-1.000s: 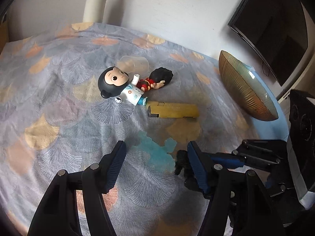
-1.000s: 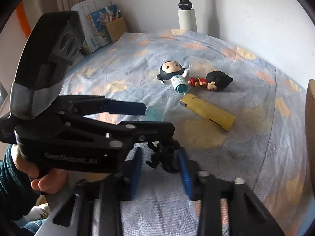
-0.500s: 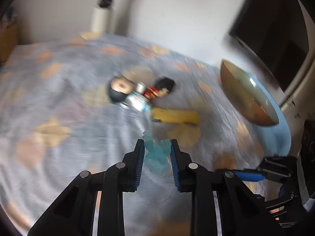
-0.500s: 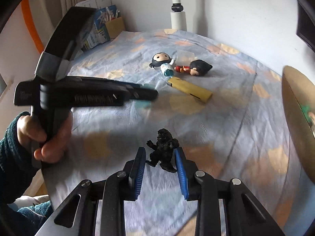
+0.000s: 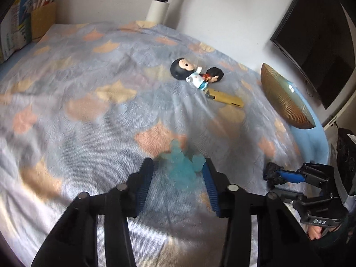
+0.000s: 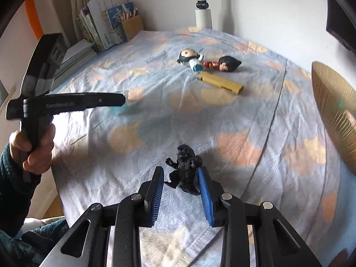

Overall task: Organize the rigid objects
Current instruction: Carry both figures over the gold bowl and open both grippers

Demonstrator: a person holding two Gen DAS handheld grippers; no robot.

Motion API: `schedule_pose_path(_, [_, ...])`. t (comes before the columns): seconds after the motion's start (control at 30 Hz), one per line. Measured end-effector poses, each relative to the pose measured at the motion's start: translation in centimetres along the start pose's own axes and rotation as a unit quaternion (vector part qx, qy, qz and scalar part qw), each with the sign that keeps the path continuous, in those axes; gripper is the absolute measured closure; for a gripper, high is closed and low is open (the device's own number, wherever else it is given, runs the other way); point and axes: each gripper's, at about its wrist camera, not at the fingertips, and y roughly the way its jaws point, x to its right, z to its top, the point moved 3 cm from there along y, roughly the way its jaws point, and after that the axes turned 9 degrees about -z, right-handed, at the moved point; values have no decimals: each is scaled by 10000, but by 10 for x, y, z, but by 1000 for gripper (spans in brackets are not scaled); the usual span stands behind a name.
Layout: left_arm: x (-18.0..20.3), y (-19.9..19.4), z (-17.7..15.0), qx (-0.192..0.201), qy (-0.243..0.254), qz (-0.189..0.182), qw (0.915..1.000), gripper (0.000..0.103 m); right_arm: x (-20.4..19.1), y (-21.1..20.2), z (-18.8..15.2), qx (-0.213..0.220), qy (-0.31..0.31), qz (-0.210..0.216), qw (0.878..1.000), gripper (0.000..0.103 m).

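Observation:
My left gripper (image 5: 178,171) is shut on a translucent blue figure (image 5: 181,165) and holds it above the bedspread; it shows side-on in the right wrist view (image 6: 121,100). My right gripper (image 6: 181,179) is shut on a black monster figure (image 6: 185,170), also seen in the left wrist view (image 5: 272,173). On the bedspread lie a big-headed doll in white (image 5: 189,72) (image 6: 191,59), a dark-haired doll in red (image 5: 211,75) (image 6: 224,64) and a yellow block (image 5: 224,98) (image 6: 220,83).
A gold ribbed bowl (image 5: 284,100) (image 6: 333,111) stands at the right edge of the bed. A dark screen (image 5: 316,37) hangs on the right wall. A white lamp post (image 5: 160,6) (image 6: 202,11) rises at the back. Books and a pencil box (image 6: 111,29) are at the back left.
Both grippers closed on their figures and lifted them off the bedspread. They have drawn back and upward, so the dolls and block look farther away.

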Motion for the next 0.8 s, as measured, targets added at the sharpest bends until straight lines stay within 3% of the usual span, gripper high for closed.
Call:
schedule_pose_path(0.07, [1,-3,-2,92,-26,58,9999,34,-2,2,-2,-63,92,133,9999,59])
schedule_pose_path(0.1, [1,-3,-3,139,-43,123,9998,32,-2,1,-2,-27,133,189,9997,51])
schedule_pose_path(0.2, [5,-1,0,132,36,268,9995,32,-4,2,-4,-19,156,154,9998,48])
schedule_pose_path(0.3, [9,11,7,-137,12,602,9981,34,-6,4,0,-7,154,89,9998,48])
schedule_pose_path(0.33, [12,14,9,-165,33,657,9977,37,-7,7,3,-18,191,45,9998,48])
schedule_pose_path(0.43, [21,22,10,-214,167,481,9985,74,-8,12,9,7,290,-99,9995,50])
schedule_pose_path(0.47, [24,22,9,-173,272,570,9979,74,-8,13,10,23,362,-183,9992,52])
schedule_pose_path(0.53, [30,20,7,-134,431,638,9969,76,-13,13,9,75,239,-681,9974,71])
schedule_pose_path(0.57, [33,17,6,-97,461,571,9973,82,-15,11,7,87,185,-784,9967,73])
schedule_pose_path(0.67, [48,2,11,99,523,138,9985,83,-14,2,3,164,311,-580,9977,73])
schedule_pose_path(0.8, [83,-21,34,472,934,43,9945,83,9,-38,17,602,482,-614,9951,73])
